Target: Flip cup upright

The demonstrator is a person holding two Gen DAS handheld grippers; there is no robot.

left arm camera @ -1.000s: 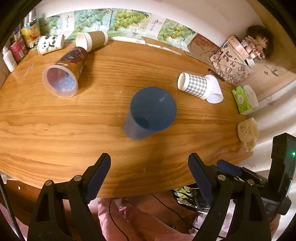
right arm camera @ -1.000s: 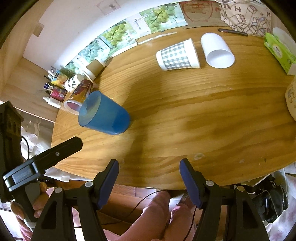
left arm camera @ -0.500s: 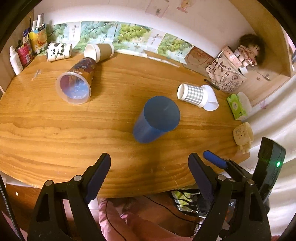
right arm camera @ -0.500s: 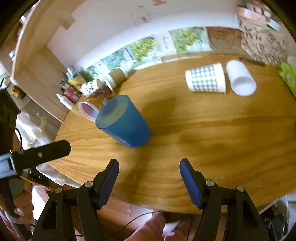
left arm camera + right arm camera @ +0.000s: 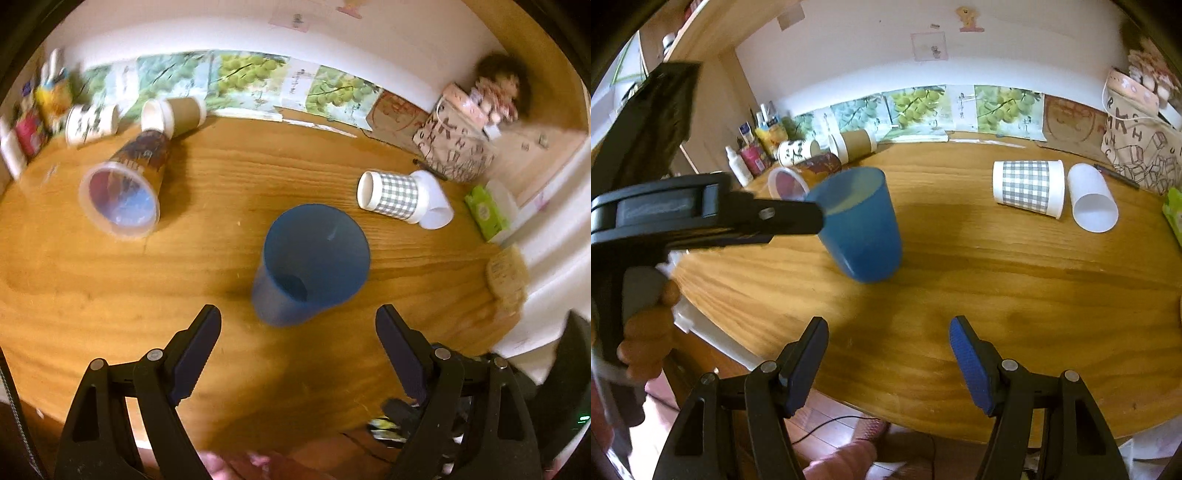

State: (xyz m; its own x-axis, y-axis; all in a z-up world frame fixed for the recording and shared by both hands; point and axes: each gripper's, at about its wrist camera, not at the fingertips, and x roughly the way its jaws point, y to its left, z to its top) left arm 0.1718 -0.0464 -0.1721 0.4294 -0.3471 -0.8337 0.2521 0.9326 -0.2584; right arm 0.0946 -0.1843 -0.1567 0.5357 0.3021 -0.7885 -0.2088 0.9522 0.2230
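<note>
Jaws: both pairs stand wide apart, clamped on nothing.
Left gripper (image 5: pixel 298 328): above the near part of the table, with the blue cup just ahead of its blue pads (image 5: pixel 195 350); in the right wrist view its black body reaches in from the left, a hand (image 5: pixel 646 332) on the handle.
Right gripper (image 5: pixel 888 341): over the near table edge, well apart from the blue cup.
Blue cup (image 5: pixel 312 264): a blue plastic tumbler standing on its base mid-table, mouth up; it looks tilted in both views, which may be lens distortion.
Table (image 5: pixel 997 295): oval, wood-grained.
Checked cup (image 5: pixel 391 195): a gray-and-white paper cup lying on its side, right of the blue cup.
White cup (image 5: pixel 1091 201): on its side, just beside the checked cup.
Clear cup (image 5: pixel 125 188): a printed plastic cup lying on its side at far left, mouth toward the camera.
Brown cup (image 5: pixel 175 112): on its side near the wall.
Panda cup (image 5: pixel 90 123): on its side, left of the brown cup.
</note>
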